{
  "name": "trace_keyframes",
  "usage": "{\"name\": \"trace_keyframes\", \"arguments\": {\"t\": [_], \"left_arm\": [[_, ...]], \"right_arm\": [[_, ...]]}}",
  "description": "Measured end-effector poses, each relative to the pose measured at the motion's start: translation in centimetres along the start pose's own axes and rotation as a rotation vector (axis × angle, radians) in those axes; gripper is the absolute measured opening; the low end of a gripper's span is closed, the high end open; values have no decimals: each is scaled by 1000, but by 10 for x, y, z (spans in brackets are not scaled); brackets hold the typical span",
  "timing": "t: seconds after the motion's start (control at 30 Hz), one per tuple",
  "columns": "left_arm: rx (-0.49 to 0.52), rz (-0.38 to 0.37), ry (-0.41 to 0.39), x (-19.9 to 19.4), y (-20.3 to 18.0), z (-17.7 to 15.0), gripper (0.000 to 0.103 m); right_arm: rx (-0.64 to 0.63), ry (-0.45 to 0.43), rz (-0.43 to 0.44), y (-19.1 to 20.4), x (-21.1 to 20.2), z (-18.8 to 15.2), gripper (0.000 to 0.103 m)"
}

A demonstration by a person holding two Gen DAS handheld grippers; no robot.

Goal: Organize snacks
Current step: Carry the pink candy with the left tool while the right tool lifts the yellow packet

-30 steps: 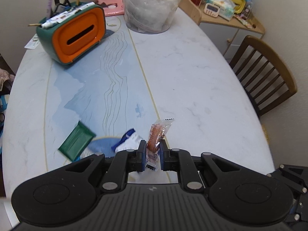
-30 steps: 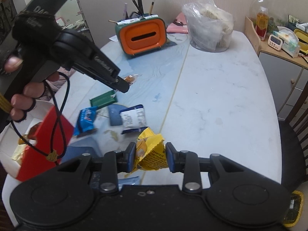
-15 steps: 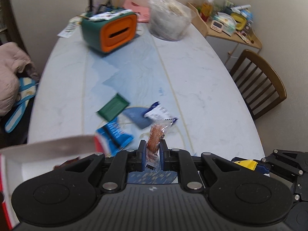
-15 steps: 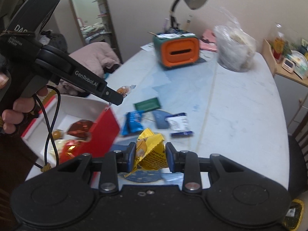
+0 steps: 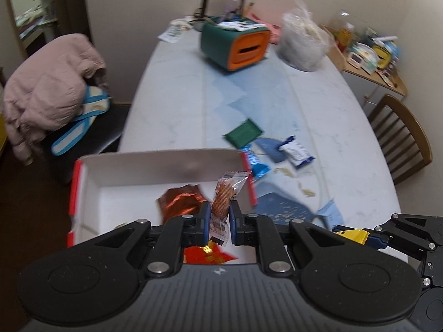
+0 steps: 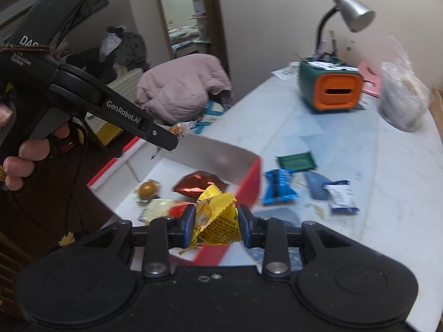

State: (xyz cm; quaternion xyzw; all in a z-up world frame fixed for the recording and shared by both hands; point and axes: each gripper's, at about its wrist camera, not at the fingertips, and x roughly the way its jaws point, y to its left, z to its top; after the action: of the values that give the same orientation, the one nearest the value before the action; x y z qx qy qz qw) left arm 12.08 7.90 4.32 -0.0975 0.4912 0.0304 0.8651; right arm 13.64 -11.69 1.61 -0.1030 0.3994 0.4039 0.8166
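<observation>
My left gripper (image 5: 217,222) is shut on a clear-wrapped orange biscuit packet (image 5: 223,196), held over the white box with red sides (image 5: 133,166). In the right wrist view the left gripper (image 6: 169,141) hangs above the box's far-left rim (image 6: 221,152), the biscuit packet (image 6: 180,129) at its tip. My right gripper (image 6: 216,222) is shut on a crumpled yellow snack packet (image 6: 218,215) above the box's near right corner. Inside the box lie a red foil snack (image 6: 199,184), a round brown sweet (image 6: 146,189) and a pale packet (image 6: 156,210).
On the table beyond the box lie a green packet (image 6: 296,161), a blue packet (image 6: 278,191) and a white-and-blue packet (image 6: 342,197). Further back stand an orange-and-green holder (image 6: 331,90), a lamp (image 6: 351,13) and a plastic bag (image 6: 402,102). A chair (image 5: 401,138) stands to the right.
Both grippers have swung left and up from the loose snacks on the table to above the box, each keeping its packet. The box interior has come into view.
</observation>
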Motion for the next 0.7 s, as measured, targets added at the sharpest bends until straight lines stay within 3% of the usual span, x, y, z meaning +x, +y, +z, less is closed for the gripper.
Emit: {"name": "trace_keyframes", "arguments": {"t": [0.37,0.63,0.7], "left_arm": [[-86,71,31,-1,68,-30,13],[-117,102,93,35,99,-45,13],[-123,105,108,45,104,-48,13]], "right_arm": [[-30,44,73,46,38,8,32],[-50,85,40,61,85,9,32],[-43,96,73,59,87,6,32]]}}
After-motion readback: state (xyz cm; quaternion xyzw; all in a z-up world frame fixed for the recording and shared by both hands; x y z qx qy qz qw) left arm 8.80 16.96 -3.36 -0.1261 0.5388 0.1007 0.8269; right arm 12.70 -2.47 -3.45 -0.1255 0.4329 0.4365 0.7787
